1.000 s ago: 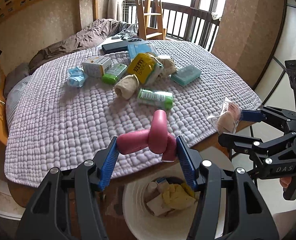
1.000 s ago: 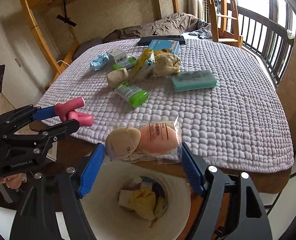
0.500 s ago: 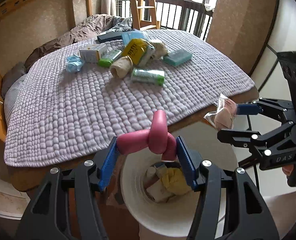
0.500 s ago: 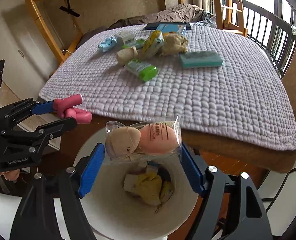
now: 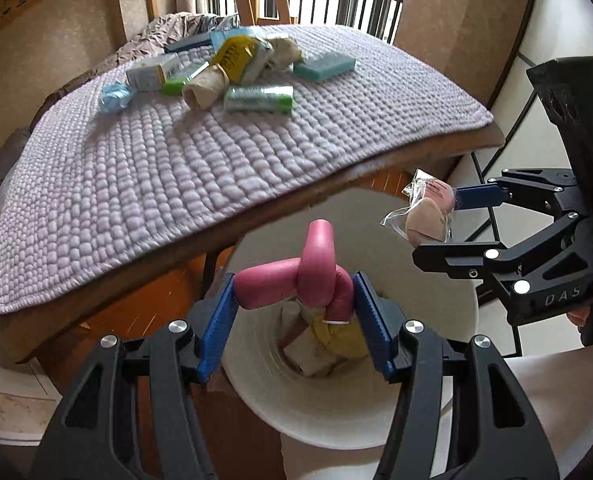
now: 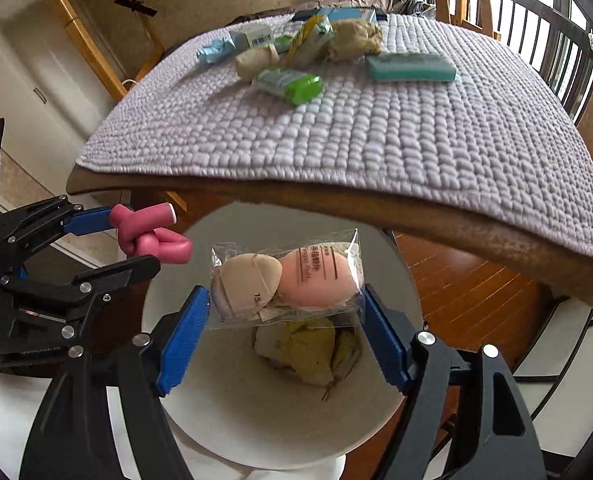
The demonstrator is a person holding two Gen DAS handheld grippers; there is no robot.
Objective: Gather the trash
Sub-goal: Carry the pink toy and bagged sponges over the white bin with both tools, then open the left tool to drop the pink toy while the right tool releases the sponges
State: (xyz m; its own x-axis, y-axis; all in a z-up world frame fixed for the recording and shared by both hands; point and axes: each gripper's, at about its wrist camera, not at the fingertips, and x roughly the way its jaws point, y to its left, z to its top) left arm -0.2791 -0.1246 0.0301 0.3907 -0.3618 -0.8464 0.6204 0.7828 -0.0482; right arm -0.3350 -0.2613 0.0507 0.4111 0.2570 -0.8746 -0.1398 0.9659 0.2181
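Observation:
My left gripper [image 5: 294, 282] is shut on a pink knotted foam curler [image 5: 320, 256], which hangs over the mouth of a white bin [image 5: 336, 400]. To its right, my right gripper [image 5: 436, 226] is shut on a clear packet [image 5: 428, 212]. In the right wrist view, the right gripper [image 6: 285, 298] clamps that packet [image 6: 292, 280] by its two ends. A beige and a pink makeup sponge show inside it, above the bin [image 6: 256, 420]. Crumpled yellow trash [image 6: 308, 348] lies at the bin's bottom. At the left of this view, the left gripper [image 6: 136, 240] carries the curler [image 6: 152, 240].
Beyond the bin stands a bed with a lilac quilt [image 6: 376, 140] and a wooden edge [image 6: 456, 220]. On the quilt lie several items, among them a green packet [image 6: 292, 82], a teal box [image 6: 410, 68] and a yellow pack [image 5: 236, 56]. A railing and a ladder stand behind.
Both grippers have sunk and drawn back from the bed edge. The bin now sits squarely under the curler and the packet, and both grips are unchanged.

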